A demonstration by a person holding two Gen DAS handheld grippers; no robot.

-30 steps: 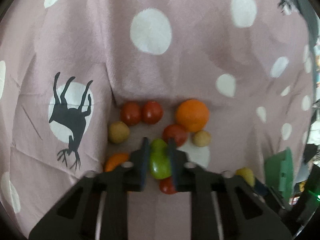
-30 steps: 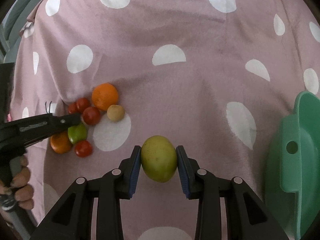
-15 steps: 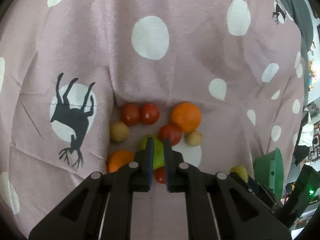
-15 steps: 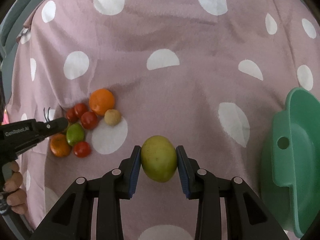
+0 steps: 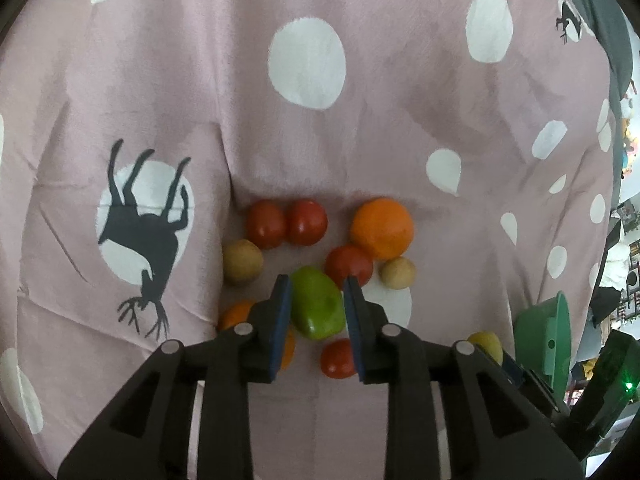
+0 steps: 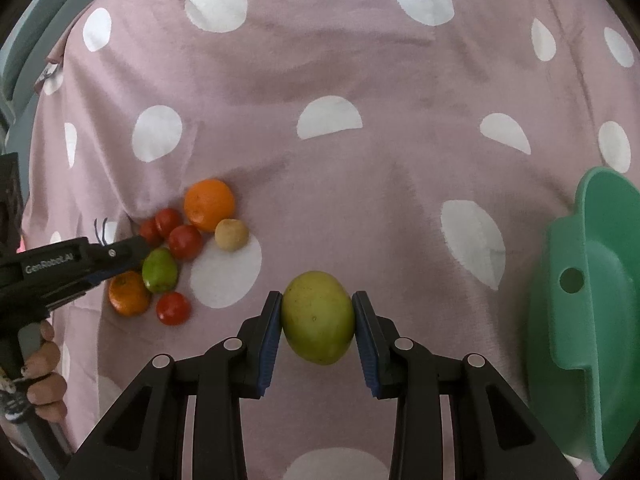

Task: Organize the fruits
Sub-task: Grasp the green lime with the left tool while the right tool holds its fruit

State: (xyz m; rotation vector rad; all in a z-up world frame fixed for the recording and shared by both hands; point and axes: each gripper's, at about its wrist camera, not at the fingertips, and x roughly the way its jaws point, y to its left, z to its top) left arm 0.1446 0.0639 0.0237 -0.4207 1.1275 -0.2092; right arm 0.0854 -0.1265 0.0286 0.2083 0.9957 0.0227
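L gripper (image 5: 316, 300) jaws just been opening, now straddling the smooth bright-green oval fruit (image 5: 318, 304) in the pile on the pink white-dotted fleece cloth (image 5: 360, 140). Pads look just off its skin, but hard to be sure from this angle. R gripper (image 6: 318, 318) clamped on the larger yellow-green round fruit (image 6: 318, 316), held above cloth w/ the green plastic basin (image 6: 592, 300) well to its right.

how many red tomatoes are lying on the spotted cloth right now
4. Two side by side at the far edge of the pile, one beside the big orange, one nearest, partly behind the left gripper. More could be hidden.
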